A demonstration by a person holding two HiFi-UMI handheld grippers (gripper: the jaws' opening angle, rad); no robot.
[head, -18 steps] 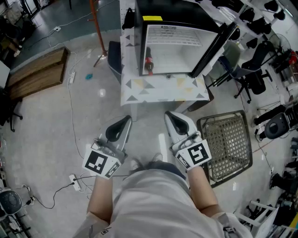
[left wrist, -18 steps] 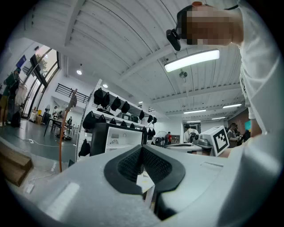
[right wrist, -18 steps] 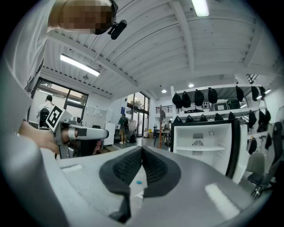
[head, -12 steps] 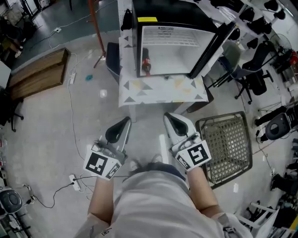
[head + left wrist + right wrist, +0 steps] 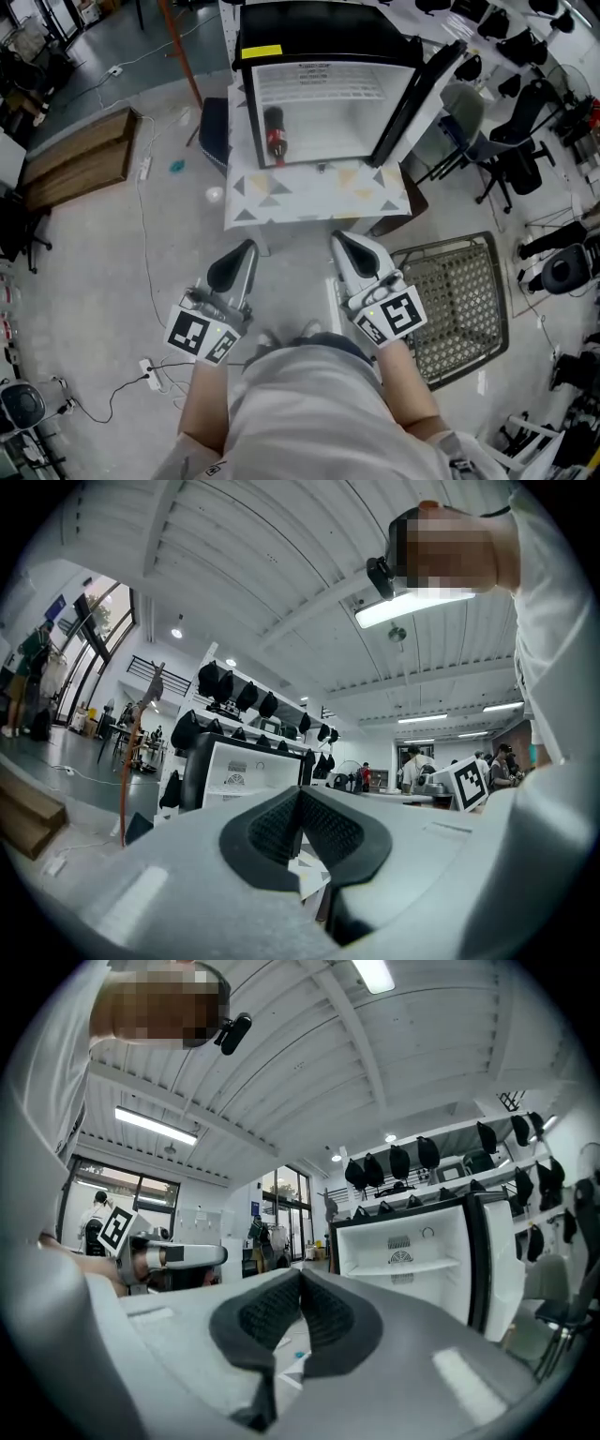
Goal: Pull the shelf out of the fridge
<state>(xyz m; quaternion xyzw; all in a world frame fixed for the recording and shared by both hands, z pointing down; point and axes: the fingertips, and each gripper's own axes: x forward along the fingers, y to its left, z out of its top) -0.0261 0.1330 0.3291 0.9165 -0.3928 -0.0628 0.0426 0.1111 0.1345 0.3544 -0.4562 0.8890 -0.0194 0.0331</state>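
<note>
A small black fridge [image 5: 319,28] stands on a table, its door [image 5: 412,94] swung open to the right. Inside, a white shelf [image 5: 323,84] spans the upper part, and a red-capped dark bottle [image 5: 273,136] stands at the left. The right gripper view shows the shelf [image 5: 405,1267] level across the white interior. My left gripper [image 5: 246,247] and right gripper [image 5: 337,238] are held side by side in front of the table, short of the fridge. Both are shut with nothing between the pads [image 5: 281,822] [image 5: 323,1312].
The table [image 5: 309,192] wears a cloth with a triangle pattern. A wire rack [image 5: 459,300] lies on the floor at my right. An office chair [image 5: 506,155] stands beyond the door. Wooden boards [image 5: 75,155] and cables with a power strip [image 5: 150,366] lie at the left.
The fridge and table now sit lower and larger in the head view, so they are closer to me. Both grippers keep the same shut pose in front of my body.
</note>
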